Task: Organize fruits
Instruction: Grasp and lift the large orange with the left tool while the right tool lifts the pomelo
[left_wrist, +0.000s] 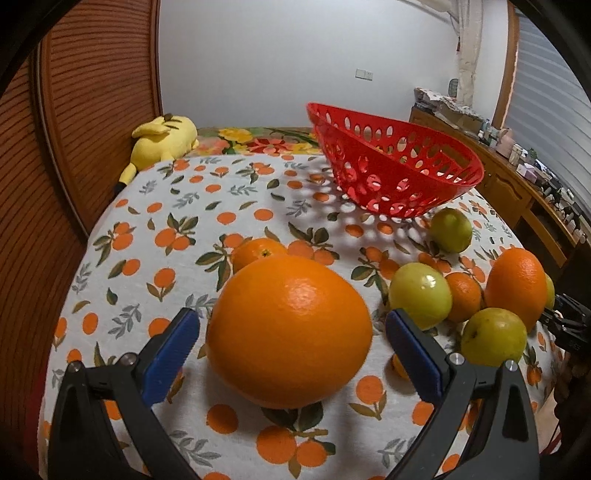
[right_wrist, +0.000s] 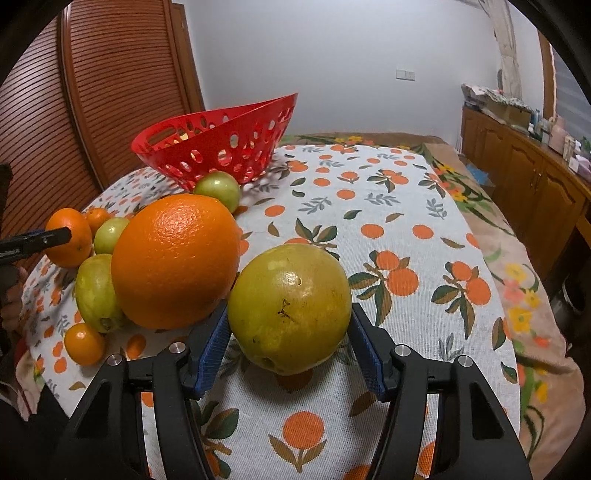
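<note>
1. Looking down along your left gripper (left_wrist: 291, 332), you have it tilted toward the surface (left_wrist: 221, 206), its blue pads (left_wrist: 170, 354) standing wide on either side of the large orange (left_wrist: 290, 330); a gap shows on both sides, so nothing is held.
2. That large orange sits on the patterned cloth near the surface's near edge, with a small orange (left_wrist: 256, 251) just behind it.
3. Your right gripper (right_wrist: 288, 328) is tilted down as well, its pads (right_wrist: 212, 347) pressed against both flanks of the yellow-green fruit (right_wrist: 290, 306), which rests on the cloth.
4. A second large orange (right_wrist: 175, 260) lies just beside that held fruit, on its left in the right wrist view, touching or nearly touching it.
5. More green fruits (right_wrist: 218, 188) and small oranges (right_wrist: 84, 343) cluster further left in that view.
6. The red basket (left_wrist: 395, 166) stands toward the far edge of the surface, tipped so that one rim rides higher than the other.
7. In the left wrist view, the tip of your right gripper shows at the right edge, beside the fruit cluster.
</note>
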